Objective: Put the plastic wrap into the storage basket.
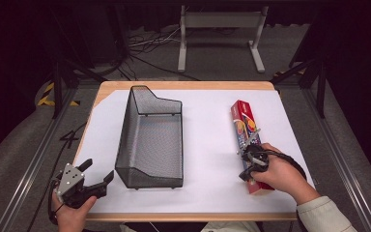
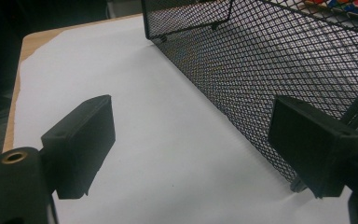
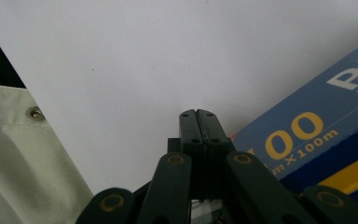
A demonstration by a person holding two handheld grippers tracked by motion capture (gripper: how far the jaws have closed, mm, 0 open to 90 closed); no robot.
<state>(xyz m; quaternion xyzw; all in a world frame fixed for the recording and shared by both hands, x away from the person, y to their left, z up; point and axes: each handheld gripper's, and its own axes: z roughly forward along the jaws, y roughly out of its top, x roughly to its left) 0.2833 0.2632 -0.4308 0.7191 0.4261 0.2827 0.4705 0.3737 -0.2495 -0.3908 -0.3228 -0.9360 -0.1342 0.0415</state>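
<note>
High view: long box (image 1: 249, 145) lies on white sheet (image 1: 207, 145), right of mesh basket (image 1: 149, 140); right gripper (image 1: 249, 166) over its near end. Left gripper (image 1: 98, 178) at table's near-left corner, jaws spread, empty.
Left gripper view: basket wall just beside right jaw.
Right gripper view: jaws pressed together, nothing between, box beside them.

**Hands + grippers, pose**

L hand (image 1: 70, 212) at near-left table corner, palm wrapped round gripper body. L gripper (image 1: 98, 173) level, pointing away-right, jaws spread wide, nothing btwn them. R forearm in pale sleeve (image 1: 323, 212) enters from bottom right. R hand (image 1: 278, 174) angled inward. R gripper (image 3: 198, 116) tilted down, jaws pressed together, pads flush, nothing gripped.
</note>
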